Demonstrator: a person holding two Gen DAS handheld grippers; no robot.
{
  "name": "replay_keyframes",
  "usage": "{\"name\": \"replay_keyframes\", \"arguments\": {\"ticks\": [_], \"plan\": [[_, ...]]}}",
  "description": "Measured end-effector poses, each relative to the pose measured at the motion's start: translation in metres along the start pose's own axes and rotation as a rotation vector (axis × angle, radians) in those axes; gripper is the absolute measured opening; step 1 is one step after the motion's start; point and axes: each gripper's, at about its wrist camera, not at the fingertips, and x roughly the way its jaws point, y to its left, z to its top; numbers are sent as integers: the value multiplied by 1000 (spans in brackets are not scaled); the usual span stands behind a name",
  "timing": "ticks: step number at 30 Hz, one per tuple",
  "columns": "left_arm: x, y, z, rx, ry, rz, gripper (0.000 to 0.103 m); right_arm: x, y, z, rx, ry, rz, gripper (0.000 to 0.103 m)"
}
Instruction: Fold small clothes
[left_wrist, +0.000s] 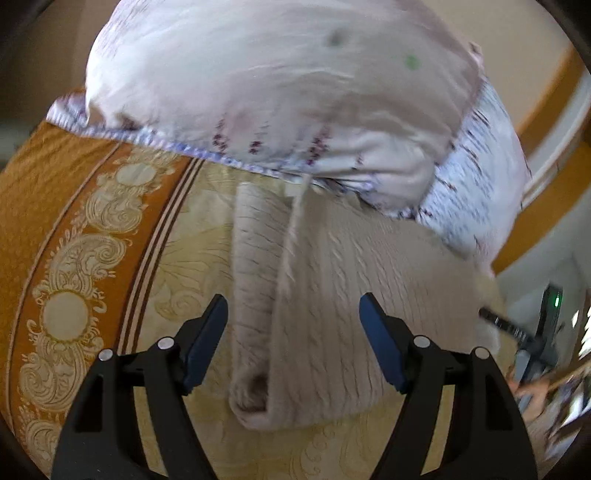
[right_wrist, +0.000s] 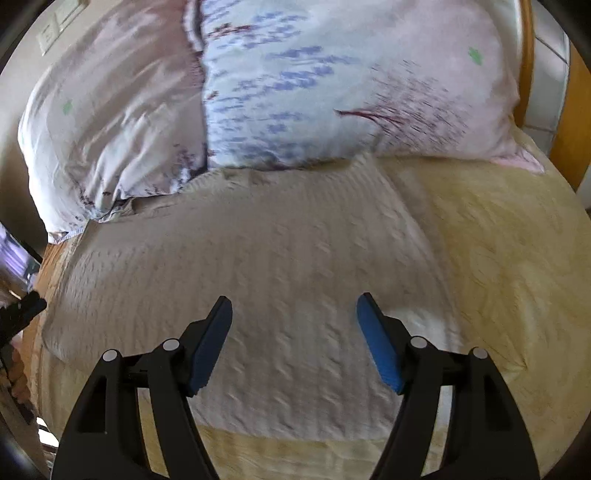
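Observation:
A beige cable-knit sweater (left_wrist: 369, 280) lies flat on the bed. Its left sleeve (left_wrist: 255, 266) is folded in along the body, with the cuff (left_wrist: 251, 398) toward me. My left gripper (left_wrist: 292, 298) hovers open over the sleeve and the sweater's left side, with nothing pressed between its blue pads (left_wrist: 205, 343). In the right wrist view the sweater (right_wrist: 258, 266) spreads wide. My right gripper (right_wrist: 293, 299) stands open above its lower right part and grips nothing. A dark gripper part (right_wrist: 22, 314) shows at the sweater's left edge.
The bedspread is pale yellow (right_wrist: 498, 258) with an orange ornamented border (left_wrist: 74, 266) at the left. Two floral pillows (right_wrist: 332, 85) (right_wrist: 110, 122) lie along the sweater's far edge, the left one overlapping its collar. A wooden bed frame (right_wrist: 526, 55) stands at the right.

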Motion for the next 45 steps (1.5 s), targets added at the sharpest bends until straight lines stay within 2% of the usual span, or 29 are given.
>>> {"name": "replay_keyframes", "arguments": {"ticks": [4, 6, 10, 13, 20, 28, 31, 33, 42, 45], "plan": [[18, 13, 10, -105, 34, -24, 71, 13, 34, -5, -79, -8, -16, 72], [26, 18, 12, -150, 41, -25, 67, 18, 49, -7, -129, -29, -58, 72], [37, 25, 13, -198, 47, -21, 60, 26, 57, -11, -153, -30, -96, 72], [41, 27, 15, -214, 57, -51, 54, 31, 56, -15, -150, -21, -95, 75], [44, 30, 15, -261, 41, -92, 52, 31, 59, -13, -165, -27, -104, 76], [46, 24, 11, -253, 50, -105, 49, 32, 61, -12, -170, -29, -110, 77], [49, 19, 10, -249, 55, -97, 42, 32, 62, -12, -171, -29, -114, 78], [51, 19, 10, -269, 65, -115, 31, 32, 61, -13, -171, -28, -113, 78], [53, 18, 9, -287, 67, -128, 20, 32, 61, -13, -176, -22, -115, 78], [48, 17, 11, -311, 50, -160, 18, 32, 62, -13, -177, -22, -114, 78]]}}
